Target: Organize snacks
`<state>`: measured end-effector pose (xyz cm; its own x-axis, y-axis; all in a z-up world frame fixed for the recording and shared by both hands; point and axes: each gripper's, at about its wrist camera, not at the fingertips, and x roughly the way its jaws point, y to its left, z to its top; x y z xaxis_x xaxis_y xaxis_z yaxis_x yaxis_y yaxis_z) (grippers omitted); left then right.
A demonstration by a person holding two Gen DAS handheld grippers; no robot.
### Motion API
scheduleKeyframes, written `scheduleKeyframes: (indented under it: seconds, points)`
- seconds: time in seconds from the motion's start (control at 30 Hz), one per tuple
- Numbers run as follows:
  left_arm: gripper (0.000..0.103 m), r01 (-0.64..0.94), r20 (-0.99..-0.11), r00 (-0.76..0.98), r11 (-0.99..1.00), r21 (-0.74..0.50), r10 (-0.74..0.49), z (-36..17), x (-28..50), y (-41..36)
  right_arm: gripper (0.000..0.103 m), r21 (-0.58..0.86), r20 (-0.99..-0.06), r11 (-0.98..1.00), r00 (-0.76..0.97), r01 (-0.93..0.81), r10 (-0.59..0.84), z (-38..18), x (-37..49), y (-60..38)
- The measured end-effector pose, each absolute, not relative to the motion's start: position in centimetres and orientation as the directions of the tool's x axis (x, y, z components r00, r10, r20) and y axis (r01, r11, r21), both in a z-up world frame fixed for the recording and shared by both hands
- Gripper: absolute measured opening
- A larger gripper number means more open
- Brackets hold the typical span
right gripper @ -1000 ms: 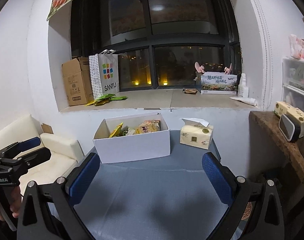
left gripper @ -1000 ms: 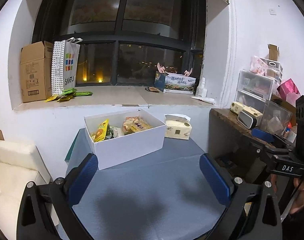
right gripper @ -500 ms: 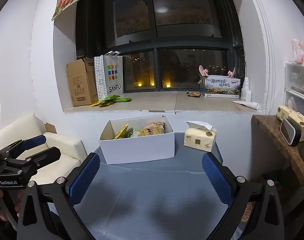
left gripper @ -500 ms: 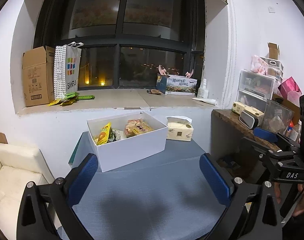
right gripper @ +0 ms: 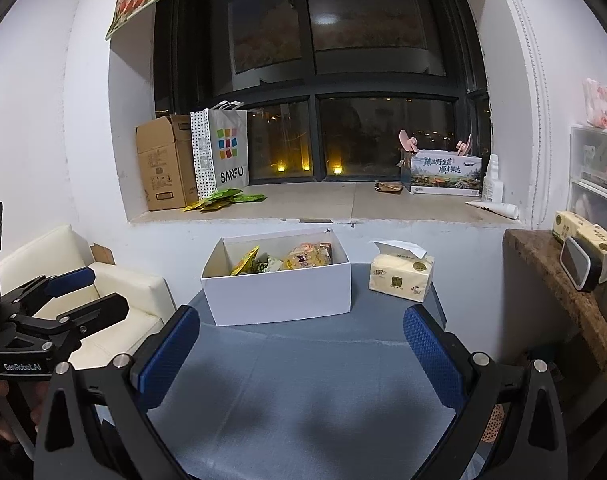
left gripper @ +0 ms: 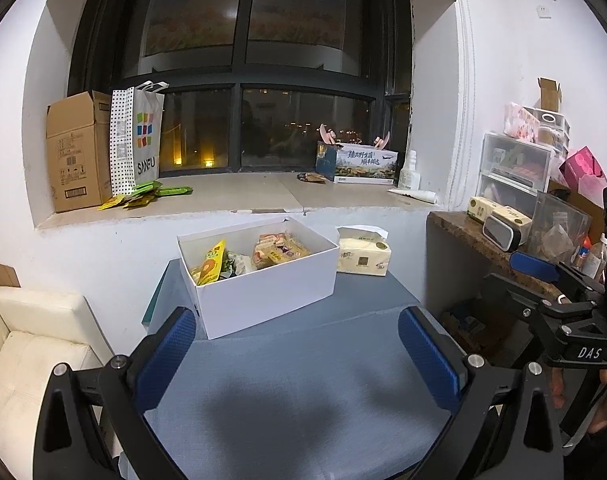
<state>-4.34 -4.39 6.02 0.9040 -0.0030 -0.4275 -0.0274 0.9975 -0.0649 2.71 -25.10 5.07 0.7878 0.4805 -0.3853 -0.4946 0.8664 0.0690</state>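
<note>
Snacks (left gripper: 259, 256) in box (left gripper: 263, 296), tissue pack (left gripper: 363, 256) right, both on table (left gripper: 303, 380)

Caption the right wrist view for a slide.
Open right hand-held gripper faces a white snack box and tissue pack on a gray table.

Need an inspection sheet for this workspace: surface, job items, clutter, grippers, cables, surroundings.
Surface: blue-grey table, bare in the near half.
Job's things: open white box at the table's far side, holding snack packets; more green and yellow packets loose on the window sill.
Clutter: tissue pack right of the box; cardboard carton and SANFU bag on the sill.
Grippers: left gripper open, holds nothing; right gripper open, holds nothing. Both above the table, short of the box.
Cables: nothing seen.
Surroundings: cream sofa at left, cluttered side shelf at right, dark window.
</note>
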Motion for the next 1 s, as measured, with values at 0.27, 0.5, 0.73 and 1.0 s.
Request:
scheduleKeyframes:
  seconds: [0.27,0.5,0.73,1.0]
  points:
    - [0.103,-0.028,-0.436,0.900,0.998,-0.062,-0.002,5.79,-4.18,-4.44,0.103,0.069,-0.391,0.864,0.783,-0.498,0.483,4.99,2.75,-24.98]
    - [0.103,-0.025,-0.443,0.896,0.998,-0.059,-0.003,5.60,-4.05,-4.49,0.103,0.067,-0.394,0.862,0.780,-0.503,0.486,4.99,2.86,-24.90]
    - [0.103,-0.022,-0.446,0.895,0.998,-0.058,-0.006,5.55,-4.09,-4.51,0.103,0.067,-0.394,0.861,0.779,-0.505,0.488,5.00,2.99,-24.91]
    - [0.103,-0.019,-0.452,0.892,0.998,-0.067,-0.013,5.45,-4.06,-4.44,0.103,0.071,-0.400,0.860,0.776,-0.505,0.488,4.73,3.11,-24.86]
